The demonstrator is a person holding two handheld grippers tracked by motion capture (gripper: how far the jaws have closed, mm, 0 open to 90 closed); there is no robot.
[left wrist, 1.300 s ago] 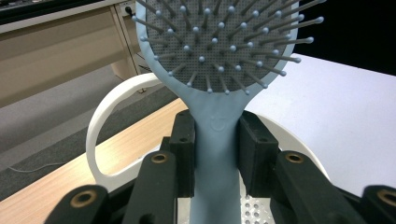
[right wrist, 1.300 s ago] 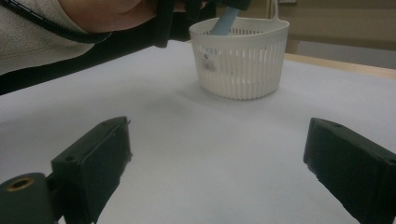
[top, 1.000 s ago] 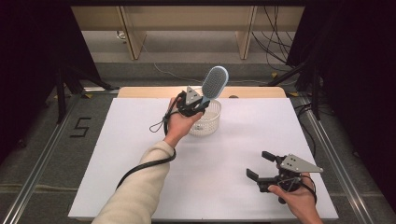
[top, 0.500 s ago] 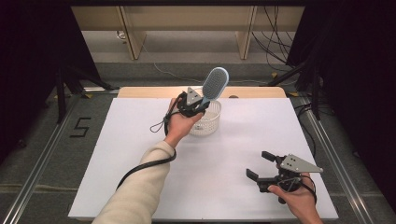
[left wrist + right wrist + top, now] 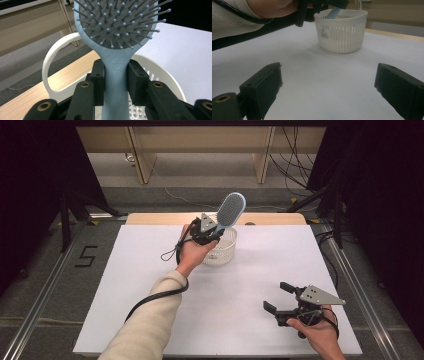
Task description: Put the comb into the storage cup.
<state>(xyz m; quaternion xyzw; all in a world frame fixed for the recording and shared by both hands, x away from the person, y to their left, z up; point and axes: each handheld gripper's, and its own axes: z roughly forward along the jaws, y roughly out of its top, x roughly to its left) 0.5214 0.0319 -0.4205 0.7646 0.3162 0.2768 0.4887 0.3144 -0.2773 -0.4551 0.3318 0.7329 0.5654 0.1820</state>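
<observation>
RISK: your left gripper (image 5: pixel 209 231) has its jaws clamped on the handle of the pale blue plastic paddle hairbrush (image 5: pixel 230 210), head up over the white slotted plastic basket (image 5: pixel 221 251); a loose release could tip that light basket | RIGHT: your right gripper (image 5: pixel 281 299) jaws wide apart, holding nothing | SURFACE: white bench (image 5: pixel 260 270), wooden far edge, dark room.

My left arm wore a cream knit sleeve (image 5: pixel 150 320); both black two-jaw grippers (image 5: pixel 207 232) (image 5: pixel 280 297) carried grey three-cornered plates and trailing black cables.
</observation>
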